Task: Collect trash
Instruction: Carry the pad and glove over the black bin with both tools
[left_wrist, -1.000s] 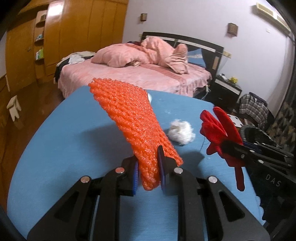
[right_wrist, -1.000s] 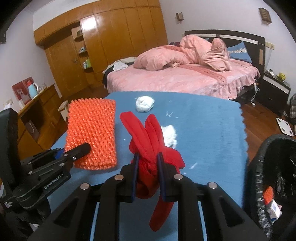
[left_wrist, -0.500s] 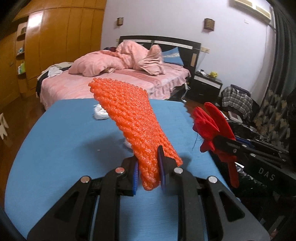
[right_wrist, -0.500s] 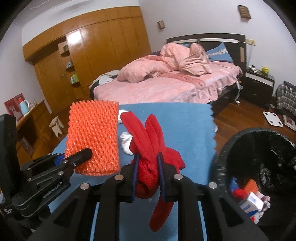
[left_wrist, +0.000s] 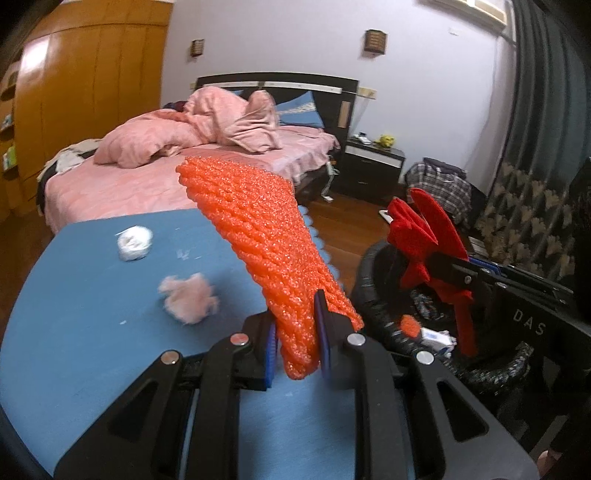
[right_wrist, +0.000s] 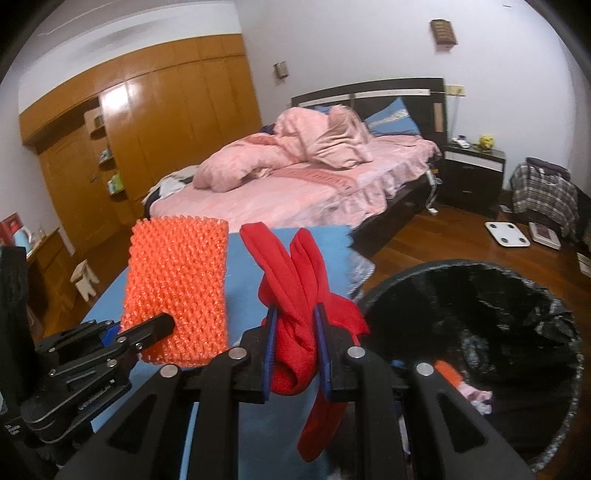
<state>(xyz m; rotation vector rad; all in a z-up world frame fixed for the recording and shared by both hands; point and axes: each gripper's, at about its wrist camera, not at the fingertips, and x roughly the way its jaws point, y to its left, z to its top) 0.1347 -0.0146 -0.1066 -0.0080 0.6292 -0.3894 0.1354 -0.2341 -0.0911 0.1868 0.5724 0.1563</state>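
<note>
My left gripper (left_wrist: 295, 339) is shut on an orange foam net (left_wrist: 266, 240) and holds it above the right edge of the blue table (left_wrist: 92, 332); the net also shows in the right wrist view (right_wrist: 177, 288). My right gripper (right_wrist: 295, 350) is shut on a red cloth (right_wrist: 295, 280), also seen in the left wrist view (left_wrist: 421, 236), held above the rim of a black-lined trash bin (right_wrist: 517, 295). The bin (left_wrist: 373, 291) holds several pieces of trash. A white wad (left_wrist: 135, 238) and a pinkish wad (left_wrist: 188, 293) lie on the table.
A bed with pink bedding (right_wrist: 295, 177) stands behind the table. A dark nightstand (right_wrist: 472, 173), a white scale (right_wrist: 508, 233) on the wooden floor and a plaid bag (right_wrist: 546, 195) are to the right. A wooden wardrobe (right_wrist: 147, 129) lines the left wall.
Both grippers have swung right with their loads, from over the table toward the bin. The bin now fills more of both views and the wads lie further left.
</note>
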